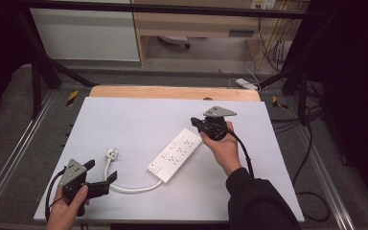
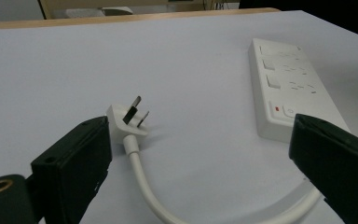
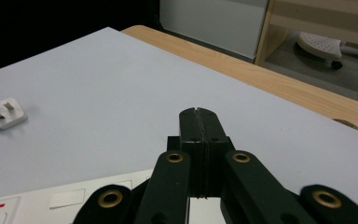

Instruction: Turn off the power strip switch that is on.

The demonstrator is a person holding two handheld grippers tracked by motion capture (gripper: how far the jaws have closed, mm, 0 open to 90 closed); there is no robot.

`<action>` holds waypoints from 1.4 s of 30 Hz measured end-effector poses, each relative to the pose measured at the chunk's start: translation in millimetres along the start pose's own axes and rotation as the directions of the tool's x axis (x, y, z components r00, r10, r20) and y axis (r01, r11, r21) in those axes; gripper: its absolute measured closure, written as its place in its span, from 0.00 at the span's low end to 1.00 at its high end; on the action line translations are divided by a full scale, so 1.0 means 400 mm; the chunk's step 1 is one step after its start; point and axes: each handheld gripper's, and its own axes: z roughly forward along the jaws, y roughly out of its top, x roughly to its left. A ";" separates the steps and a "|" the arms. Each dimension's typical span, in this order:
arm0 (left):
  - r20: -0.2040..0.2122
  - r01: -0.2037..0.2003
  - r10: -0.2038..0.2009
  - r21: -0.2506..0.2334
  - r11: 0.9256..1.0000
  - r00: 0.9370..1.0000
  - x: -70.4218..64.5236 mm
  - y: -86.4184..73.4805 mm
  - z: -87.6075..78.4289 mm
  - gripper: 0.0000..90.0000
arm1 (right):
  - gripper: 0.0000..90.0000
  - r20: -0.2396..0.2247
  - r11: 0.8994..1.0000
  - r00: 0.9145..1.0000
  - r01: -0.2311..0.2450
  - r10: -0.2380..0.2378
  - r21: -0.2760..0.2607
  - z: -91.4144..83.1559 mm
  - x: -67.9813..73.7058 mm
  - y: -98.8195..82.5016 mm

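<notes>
A white power strip (image 1: 175,154) lies slantwise in the middle of the white table (image 1: 134,117). Its white cable (image 1: 127,188) curls from the near end to a white plug (image 1: 111,154) lying prongs-up. My left gripper (image 1: 101,170) is at the near left corner, open, pointing toward the cable; in the left gripper view the plug (image 2: 126,122) and strip (image 2: 289,84) lie ahead between the wide jaws, untouched. My right gripper (image 1: 195,123) hovers at the strip's far end, shut with nothing between its fingers. In the right gripper view its closed tips (image 3: 199,114) sit above the strip (image 3: 51,200).
A wooden strip (image 1: 172,92) borders the table's far edge. Beyond it stand a cabinet (image 1: 196,24) and a black metal frame (image 1: 38,72). Loose cables (image 1: 311,158) lie on the floor to the right. Bare table surface spreads at the back left.
</notes>
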 end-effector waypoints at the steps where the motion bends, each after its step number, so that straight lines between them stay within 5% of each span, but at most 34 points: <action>1: 0.000 0.000 0.000 0.002 1.000 1.000 0.000 0.000 0.000 0.07 | 1.00 -0.001 1.000 1.000 0.000 0.000 0.006 0.004 0.002 -0.002; 42: -0.004 -0.004 0.004 -0.005 1.000 1.000 0.002 0.002 -0.002 0.07 | 1.00 -0.023 0.990 1.000 -0.009 0.013 0.144 0.098 0.032 -0.059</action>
